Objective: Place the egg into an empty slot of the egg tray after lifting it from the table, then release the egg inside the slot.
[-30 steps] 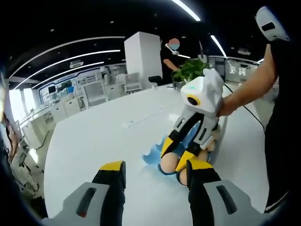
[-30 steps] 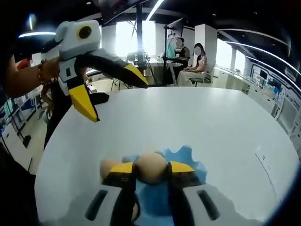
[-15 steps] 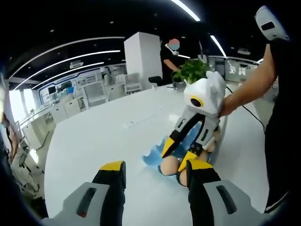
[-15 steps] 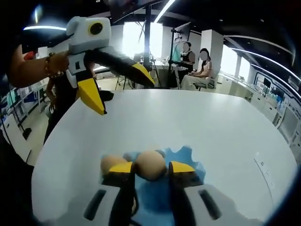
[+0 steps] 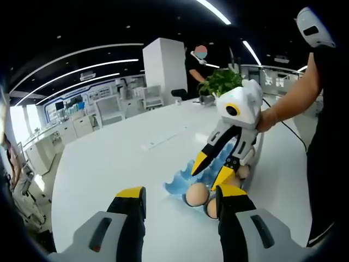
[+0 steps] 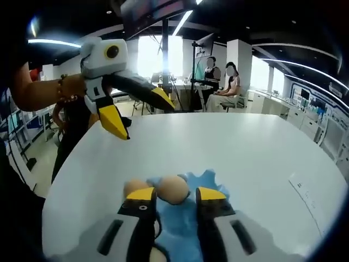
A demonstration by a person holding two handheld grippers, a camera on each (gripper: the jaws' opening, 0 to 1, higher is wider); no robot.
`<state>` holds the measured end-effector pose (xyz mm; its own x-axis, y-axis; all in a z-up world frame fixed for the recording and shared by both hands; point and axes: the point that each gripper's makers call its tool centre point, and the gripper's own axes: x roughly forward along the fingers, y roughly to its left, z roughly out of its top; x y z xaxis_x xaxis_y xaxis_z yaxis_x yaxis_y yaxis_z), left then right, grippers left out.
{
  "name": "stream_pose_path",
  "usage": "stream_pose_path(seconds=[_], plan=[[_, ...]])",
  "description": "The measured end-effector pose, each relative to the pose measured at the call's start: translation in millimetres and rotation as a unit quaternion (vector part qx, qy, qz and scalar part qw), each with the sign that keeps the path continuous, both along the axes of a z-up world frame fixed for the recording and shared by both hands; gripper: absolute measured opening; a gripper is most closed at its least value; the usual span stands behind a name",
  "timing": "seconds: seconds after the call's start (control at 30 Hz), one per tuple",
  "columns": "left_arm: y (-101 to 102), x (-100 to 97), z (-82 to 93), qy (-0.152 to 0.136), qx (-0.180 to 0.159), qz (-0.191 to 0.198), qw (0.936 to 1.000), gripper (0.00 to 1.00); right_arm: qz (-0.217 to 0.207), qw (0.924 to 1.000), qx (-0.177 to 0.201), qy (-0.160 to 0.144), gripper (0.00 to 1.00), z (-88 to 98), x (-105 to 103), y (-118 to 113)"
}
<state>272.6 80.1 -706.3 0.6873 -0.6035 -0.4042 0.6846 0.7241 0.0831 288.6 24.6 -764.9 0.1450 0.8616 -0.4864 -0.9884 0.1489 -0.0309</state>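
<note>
A blue egg tray lies on the white table. A tan egg sits in one of its slots, with another egg beside it and a third egg further along. My right gripper hovers just above the tray, open, holding nothing; the egg lies beyond its yellow tips. My left gripper is held above the table a little way from the tray, jaws wide open and empty.
A hand and forearm hold the right gripper. A green plant stands at the table's far end near a standing person. Two people sit beyond the table. A small label lies flat on it.
The right gripper has lifted up and back from the tray, and the egg that sat between its jaws now rests in the slot. The left gripper has stayed put.
</note>
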Motion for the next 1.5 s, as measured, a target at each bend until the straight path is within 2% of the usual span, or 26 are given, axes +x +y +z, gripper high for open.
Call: stream_pose_path(seconds=[0.37, 0.8, 1.1, 1.5], plan=[[-0.2, -0.1, 0.0, 0.0, 0.002, -0.001, 1.0, 0.52, -0.036, 0.9993, 0.009, 0.005, 0.28, 2.4, 4.1, -40.8], [-3.2, 1.0, -0.1, 0.002, 0.001, -0.004, 1.0, 0.52, -0.064, 0.9979, 0.009, 0.005, 0.28, 3.8, 9.1, -69.7], [-5.4, 1.3, 0.3, 0.0, 0.001, -0.006, 1.0, 0.52, -0.095, 0.9955, 0.003, 0.001, 0.28, 4.5, 13.6, -107.8], [-7.4, 3.1, 0.3, 0.0, 0.0, -0.009, 1.0, 0.51, -0.129, 0.9916, -0.01, 0.0, 0.28, 0.2, 19.2, -143.9]])
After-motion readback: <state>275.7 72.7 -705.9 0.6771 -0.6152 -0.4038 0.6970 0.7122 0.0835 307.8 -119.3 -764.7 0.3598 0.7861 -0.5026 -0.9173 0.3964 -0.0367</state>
